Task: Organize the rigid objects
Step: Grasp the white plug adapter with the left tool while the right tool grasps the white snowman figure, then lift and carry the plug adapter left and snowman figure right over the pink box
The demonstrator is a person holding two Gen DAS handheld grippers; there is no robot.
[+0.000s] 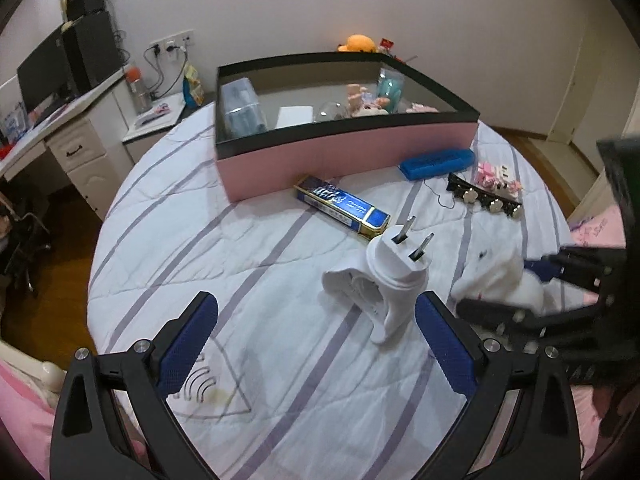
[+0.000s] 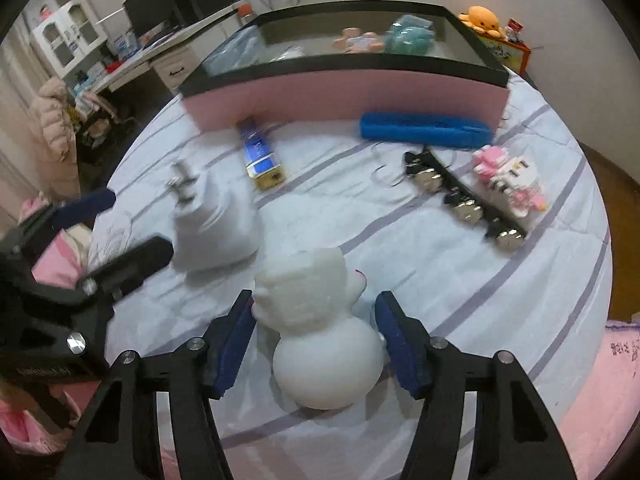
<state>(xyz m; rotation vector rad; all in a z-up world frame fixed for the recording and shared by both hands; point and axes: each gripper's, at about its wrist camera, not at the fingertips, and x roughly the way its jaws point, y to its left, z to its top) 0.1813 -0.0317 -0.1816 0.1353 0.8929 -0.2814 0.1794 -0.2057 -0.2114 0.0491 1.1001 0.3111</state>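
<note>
A round table with a white cover [image 1: 280, 360] with purple stripes holds many small things. At the far side sits a big pink box [image 1: 344, 152] with a black rim, and some toys lie inside it. Just in front of the box lies a blue pack [image 1: 342, 206], and one end of it is close to the box wall. To the right of it lies a blue case [image 1: 436, 163], right beside the box. Near that is a black strip [image 2: 464, 196] with shiny round knobs, and a pink and white block toy [image 2: 510, 184] stands just beside it on the right. In the middle of the table is a white plug [image 1: 394, 264] with its two metal pins pointing up, resting on a white lump. The left gripper [image 1: 316, 344] is wide open and holds nothing; the plug sits just past its right finger, near the tips. To the right of the plug stands a white toy [image 2: 320, 328] with a round body. The right gripper [image 2: 316, 340] has a finger on each side of this toy. The left blue pad is right against the toy's head, but there is a small gap on the right side, so the gripper is not closed on it. An orange plush [image 2: 482, 20] sits far behind the box.
</note>
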